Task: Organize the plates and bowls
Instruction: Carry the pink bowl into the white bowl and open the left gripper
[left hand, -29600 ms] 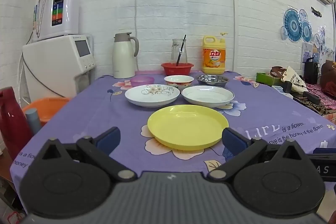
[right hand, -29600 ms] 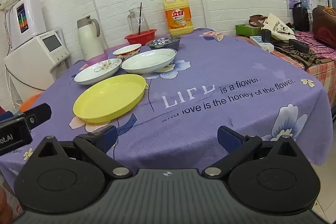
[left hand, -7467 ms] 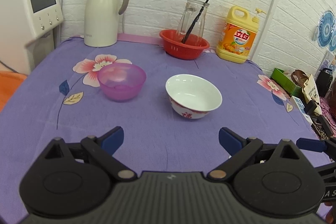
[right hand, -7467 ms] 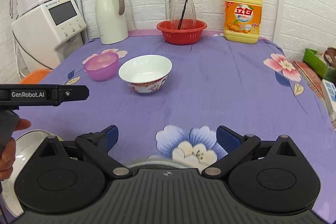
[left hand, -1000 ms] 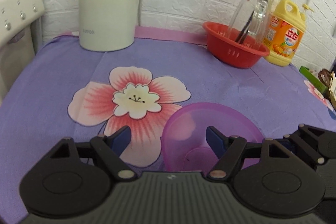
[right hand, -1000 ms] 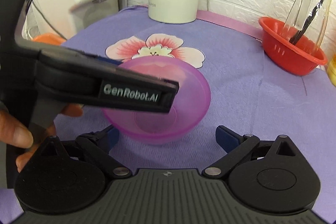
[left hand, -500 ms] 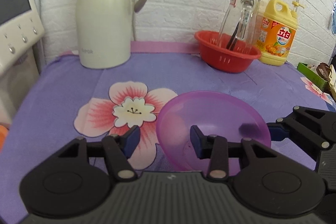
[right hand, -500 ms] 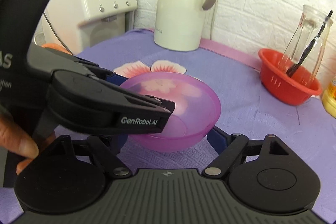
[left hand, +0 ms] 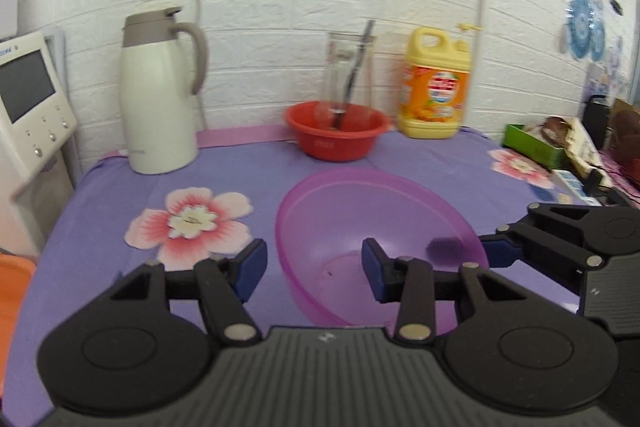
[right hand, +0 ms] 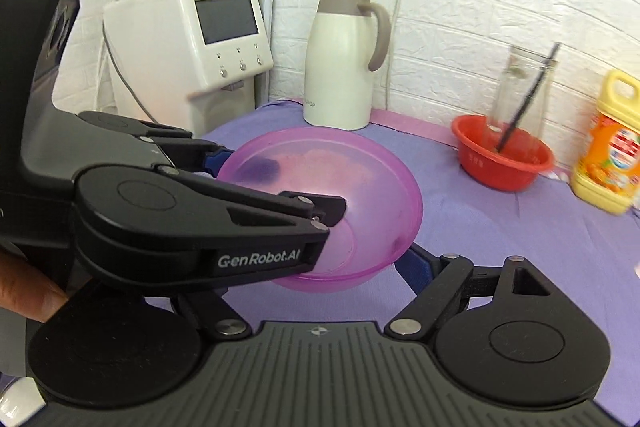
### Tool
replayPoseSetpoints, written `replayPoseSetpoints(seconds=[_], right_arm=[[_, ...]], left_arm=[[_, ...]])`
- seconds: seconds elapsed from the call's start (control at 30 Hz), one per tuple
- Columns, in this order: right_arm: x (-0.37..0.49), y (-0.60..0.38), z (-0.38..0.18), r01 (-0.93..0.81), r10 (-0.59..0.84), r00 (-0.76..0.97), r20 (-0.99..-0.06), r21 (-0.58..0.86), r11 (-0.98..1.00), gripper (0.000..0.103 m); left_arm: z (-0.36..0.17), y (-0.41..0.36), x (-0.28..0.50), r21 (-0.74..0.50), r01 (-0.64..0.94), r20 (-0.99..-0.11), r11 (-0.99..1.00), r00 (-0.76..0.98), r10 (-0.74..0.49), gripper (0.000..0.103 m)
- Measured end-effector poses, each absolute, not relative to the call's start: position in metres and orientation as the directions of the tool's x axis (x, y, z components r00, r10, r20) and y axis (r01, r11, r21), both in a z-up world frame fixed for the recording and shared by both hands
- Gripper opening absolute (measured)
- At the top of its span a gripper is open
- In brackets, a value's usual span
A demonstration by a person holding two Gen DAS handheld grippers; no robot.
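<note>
One purple-clothed surface [left hand: 248, 171] is carrying one white jug [left hand: 158, 95], one yellow detergent bottle [left hand: 436, 87] and one red basin [left hand: 338, 133]. One pink bowl [left hand: 376, 223] is hanging above it, gripped from both sides. The left gripper [left hand: 312, 267] fingers [left hand: 250, 263] are pinching its near wall. The right gripper [right hand: 312, 267] is clamping the opposite rim, one finger [right hand: 416, 265] showing beneath.

Right tongs [right hand: 304, 259]: left finger hidden behind the left tongs [right hand: 280, 187]. Detergent bottle [right hand: 612, 163]: cut off by frame edge, label blurred. Purple bowl [right hand: 360, 187]: near wall partly covered.
</note>
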State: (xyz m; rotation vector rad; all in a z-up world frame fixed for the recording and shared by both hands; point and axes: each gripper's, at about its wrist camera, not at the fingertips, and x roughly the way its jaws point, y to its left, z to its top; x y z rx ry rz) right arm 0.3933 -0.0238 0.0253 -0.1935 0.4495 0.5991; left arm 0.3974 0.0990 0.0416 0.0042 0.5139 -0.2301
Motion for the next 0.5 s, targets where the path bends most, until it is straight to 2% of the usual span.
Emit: replayPoseSetpoints(seconds=[0.5], right_arm=[[0.254,-0.155,0.006,-0.449,0.409,0.796,-0.446,0.016,0.893,0.103]], left_arm=[[0.021,-0.045,0.272,-0.141,0.414,-0.509,0.899,0.748,-0.425,0.045]])
